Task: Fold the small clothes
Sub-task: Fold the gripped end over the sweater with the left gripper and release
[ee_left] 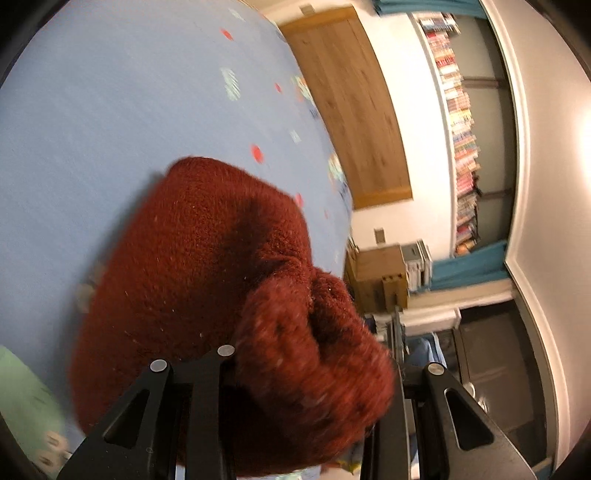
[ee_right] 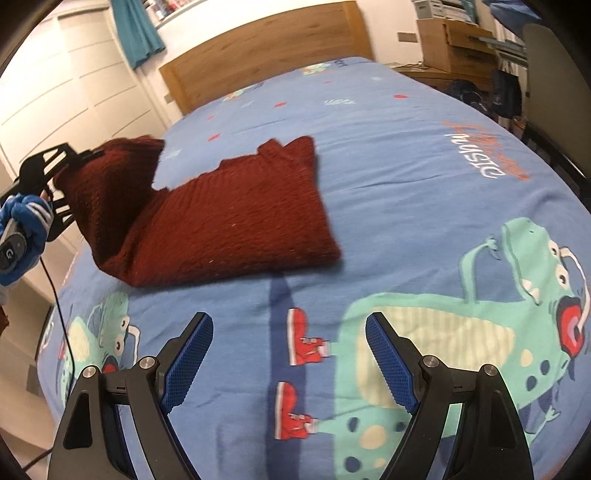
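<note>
While lifted at one edge, sweater (ee_right: pixel 229 218): dark red knit, lying on the bed (ee_right: pixel 406 177)
Left gripper (ee_right: pixel 86 155): clenched on sweater edge
Right gripper (ee_right: pixel 290 332): released, empty

Left wrist view close behind red sweater (ee_left: pixel 207 280), rolled sideways; right wrist view looks down bed (ee_right: pixel 406 192); both share sweater

Wooden headboard (ee_right: pixel 266 48), white wardrobe doors (ee_right: pixel 74 85), teal curtain (ee_right: pixel 136 29), packed bookshelf (ee_left: pixel 461 122).
</note>
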Tool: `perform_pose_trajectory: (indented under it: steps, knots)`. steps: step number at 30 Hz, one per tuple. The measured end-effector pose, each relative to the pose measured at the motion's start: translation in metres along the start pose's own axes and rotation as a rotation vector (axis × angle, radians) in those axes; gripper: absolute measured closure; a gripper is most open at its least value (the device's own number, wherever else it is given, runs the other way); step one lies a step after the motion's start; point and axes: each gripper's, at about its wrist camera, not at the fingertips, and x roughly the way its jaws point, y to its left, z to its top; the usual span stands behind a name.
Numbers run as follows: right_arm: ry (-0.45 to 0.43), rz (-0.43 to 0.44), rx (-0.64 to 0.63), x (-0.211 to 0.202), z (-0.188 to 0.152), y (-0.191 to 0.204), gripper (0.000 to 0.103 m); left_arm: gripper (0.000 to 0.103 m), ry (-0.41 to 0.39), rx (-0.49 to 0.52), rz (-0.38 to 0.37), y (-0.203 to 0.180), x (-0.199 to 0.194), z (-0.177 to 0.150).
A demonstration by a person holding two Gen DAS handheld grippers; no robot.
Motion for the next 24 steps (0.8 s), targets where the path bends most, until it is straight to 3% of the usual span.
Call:
perform_pose_trajectory:
  steps: [5,12,17,24]
  knots:
    - [-0.03,-0.017,0.059,-0.018,-0.002,-0.029,0.017,0.078,0.101,0.068,-0.003,-0.027,0.048,-0.033]
    - [-0.041,-0.028,0.133,-0.029,-0.008,-0.064,0.017,0.078,0.274,0.281,0.23,-0.026,0.114,-0.101]
    - [-0.041,-0.029,0.174,-0.033,-0.015,-0.083,0.017,0.078,0.292,0.372,0.318,-0.029,0.131,-0.125]
    - [-0.029,-0.016,0.207,-0.029,-0.02,-0.09,0.017,0.075,0.299,0.483,0.386,-0.039,0.144,-0.158]
